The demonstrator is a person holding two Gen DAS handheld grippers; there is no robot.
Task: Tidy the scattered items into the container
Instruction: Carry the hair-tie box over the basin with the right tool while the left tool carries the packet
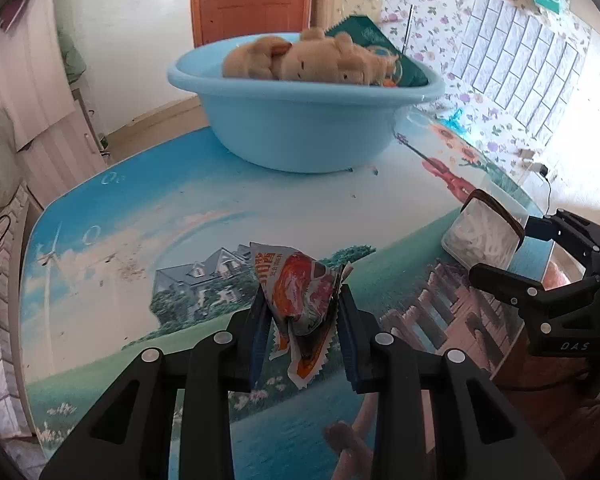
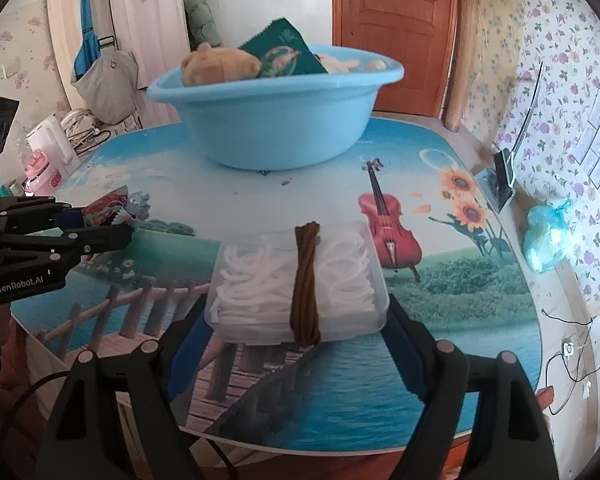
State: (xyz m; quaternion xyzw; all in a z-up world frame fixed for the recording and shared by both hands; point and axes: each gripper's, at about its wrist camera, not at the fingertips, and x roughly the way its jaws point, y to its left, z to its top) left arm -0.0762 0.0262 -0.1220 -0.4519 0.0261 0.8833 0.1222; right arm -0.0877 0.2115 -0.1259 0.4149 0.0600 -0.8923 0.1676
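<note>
The table (image 2: 440,320) is a glossy printed top with rounded corners: a wooden footbridge over water nearest, then green meadow, a house, a red violin and sunflowers, and sky at the far end. Reflections glaze its near edge.

Closest in the left wrist view, the left gripper (image 1: 302,304) has its jaws drawn in tight on a crinkled orange-and-white snack packet (image 1: 300,292), foil-shiny with serrated ends, held just above the tabletop. In the right wrist view, the right gripper (image 2: 296,312) stands much wider, its blue-padded fingers pressed against both sides of a clear plastic box (image 2: 296,280), squarish with rounded corners, packed with white looped cords and crossed by a brown twisted bundle. Whether the box rests on the table or is lifted slightly is hard to tell.

Farther back, a smooth light-blue plastic basin (image 2: 276,120) sits on the table's far half. Inside lie a tan plush toy (image 1: 300,58) and a dark green packet (image 2: 284,54) tilted against the rim; what lies beneath them is hidden by the basin wall.

At the table's right edge sit a crumpled blue plastic bag (image 2: 548,236) and a small stand, blurred. Beyond are floral wallpaper, a brown panelled door (image 2: 396,36), and clothes hanging on the left wall
</note>
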